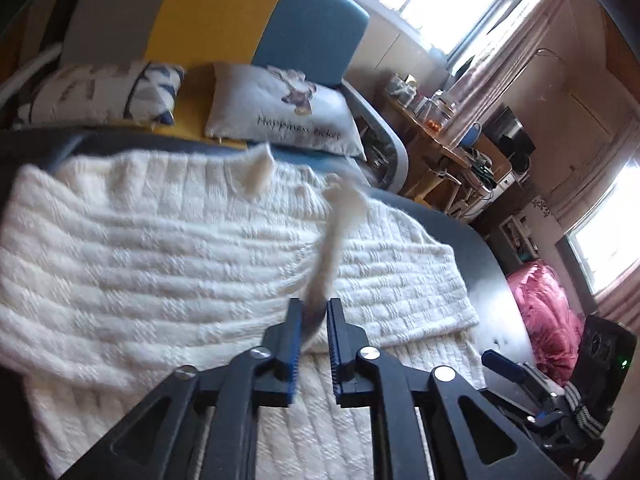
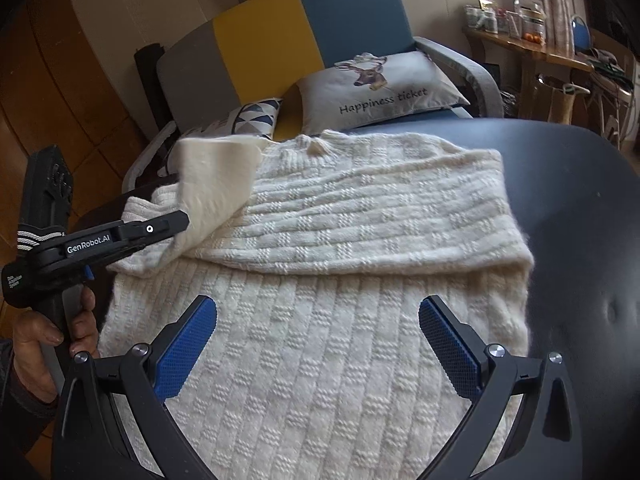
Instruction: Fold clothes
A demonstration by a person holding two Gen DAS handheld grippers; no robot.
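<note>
A cream knitted sweater (image 2: 340, 240) lies spread on a dark blue table (image 2: 580, 208), with its upper part folded over the lower part. My left gripper (image 1: 313, 312) is shut on an edge of the sweater (image 1: 328, 248), and the pinched strip rises away from the fingers. In the right wrist view the left gripper (image 2: 182, 220) lifts a flap of the sweater at the left side. My right gripper (image 2: 318, 328) hangs open over the lower part of the sweater, with nothing between its blue pads (image 2: 188, 344). The right gripper (image 1: 520, 376) shows at the lower right of the left wrist view.
Behind the table stands a sofa (image 2: 304, 20) in grey, yellow and blue with a deer cushion (image 2: 380, 84) and a triangle-patterned cushion (image 2: 256, 118). A cluttered wooden desk (image 2: 528, 44) is at the right. A pink bundle (image 1: 540, 312) lies beyond the table. A hand (image 2: 48, 332) holds the left gripper.
</note>
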